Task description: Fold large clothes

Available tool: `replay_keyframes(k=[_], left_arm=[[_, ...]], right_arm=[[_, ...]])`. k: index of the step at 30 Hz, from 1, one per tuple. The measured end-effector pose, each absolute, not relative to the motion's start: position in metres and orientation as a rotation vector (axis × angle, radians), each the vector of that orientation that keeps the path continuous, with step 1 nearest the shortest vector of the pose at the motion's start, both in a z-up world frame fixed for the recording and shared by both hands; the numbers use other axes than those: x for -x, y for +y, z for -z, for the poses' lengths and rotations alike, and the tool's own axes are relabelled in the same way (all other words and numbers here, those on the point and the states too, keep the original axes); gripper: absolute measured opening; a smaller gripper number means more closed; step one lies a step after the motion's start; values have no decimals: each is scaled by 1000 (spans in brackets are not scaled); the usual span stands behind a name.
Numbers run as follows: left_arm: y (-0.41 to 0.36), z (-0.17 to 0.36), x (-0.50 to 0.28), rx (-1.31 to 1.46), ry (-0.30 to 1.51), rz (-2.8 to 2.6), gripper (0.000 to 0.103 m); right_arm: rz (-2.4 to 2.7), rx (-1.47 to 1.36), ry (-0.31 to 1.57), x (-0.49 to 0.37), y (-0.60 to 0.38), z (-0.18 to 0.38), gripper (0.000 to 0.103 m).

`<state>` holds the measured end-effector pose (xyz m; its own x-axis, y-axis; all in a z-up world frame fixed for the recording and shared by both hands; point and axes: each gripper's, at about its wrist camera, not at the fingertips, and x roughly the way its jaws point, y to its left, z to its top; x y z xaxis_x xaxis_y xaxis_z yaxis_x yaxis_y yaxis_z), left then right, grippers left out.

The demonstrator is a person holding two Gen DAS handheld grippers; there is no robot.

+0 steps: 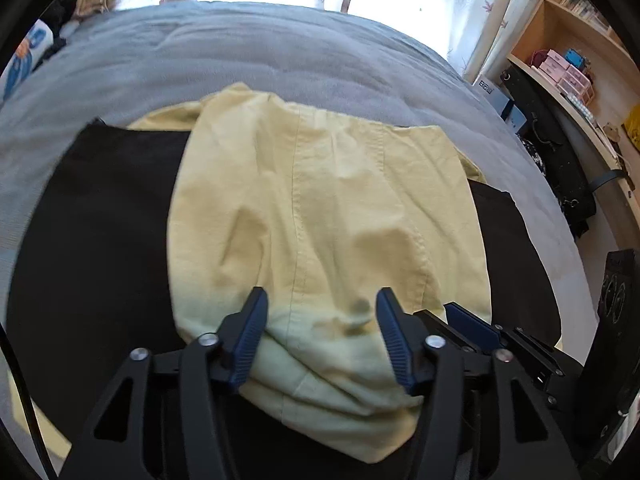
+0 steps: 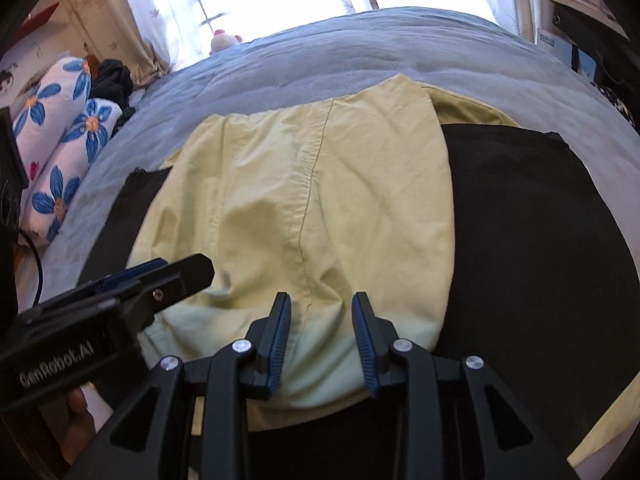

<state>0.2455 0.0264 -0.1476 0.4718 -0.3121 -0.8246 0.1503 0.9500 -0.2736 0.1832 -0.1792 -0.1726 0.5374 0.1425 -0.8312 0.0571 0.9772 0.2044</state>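
Yellow garment (image 1: 320, 208), folded over a black cloth (image 1: 100, 220) on the bed (image 1: 240, 56), is straddled by the left gripper (image 1: 322, 320) and right gripper (image 2: 322, 320), both parted, unclamped; the near edge should be pinched evenly before folding.

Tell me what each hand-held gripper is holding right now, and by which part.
Left hand-held gripper: open, holding nothing; the yellow garment lies loose between its fingers. Right hand-held gripper: fingers straddle the garment's near folded edge, but a real pinch cannot be told.

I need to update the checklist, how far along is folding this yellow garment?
Done: the yellow garment lies doubled over on the black cloth on the bed. In hand: nothing gripped; the left hand-held gripper and right hand-held gripper stand open over its near edge. Left: smoothing wrinkles, possibly another fold.
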Motion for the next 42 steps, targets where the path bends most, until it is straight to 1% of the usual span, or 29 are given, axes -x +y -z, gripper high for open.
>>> replay_keyframes(k=[1,3,9,18,24,26,29,30,31,32,36,42], left_arm=[[28,144,-242,168,1035,274,63],[32,135,-235,166,1021,251,64],[47,112,-212,201,1025,216,64],[72,80,-155,194,1026,172,64],[92,71,-118,208,1030,181,64],[102,75,-109,239,1044,197,64],[126,88,-94,361,1053,243,66],[136,94,-89,422,1050,261,69],[146,100,-84,483,1046,269,74],[153,106,-80,524,1041,267,76],[177,133,-73,610,1023,244,76],[196,170,-90,699,978,219,76]], right_arm=[[-53,-233,1002,-180,-180,170,32],[-57,-254,997,-176,-180,165,32],[-63,-228,973,-148,-166,142,32],[-87,-148,939,-96,-141,106,32],[-113,-158,922,-67,-131,93,32],[-121,-159,916,-61,-129,90,32],[-128,-158,902,-54,-125,88,32],[-134,-162,898,-53,-124,89,32],[-142,-168,895,-52,-123,89,32],[-146,-173,893,-51,-123,89,32],[-157,-180,886,-53,-120,92,32],[-188,-169,911,-62,-111,102,32]])
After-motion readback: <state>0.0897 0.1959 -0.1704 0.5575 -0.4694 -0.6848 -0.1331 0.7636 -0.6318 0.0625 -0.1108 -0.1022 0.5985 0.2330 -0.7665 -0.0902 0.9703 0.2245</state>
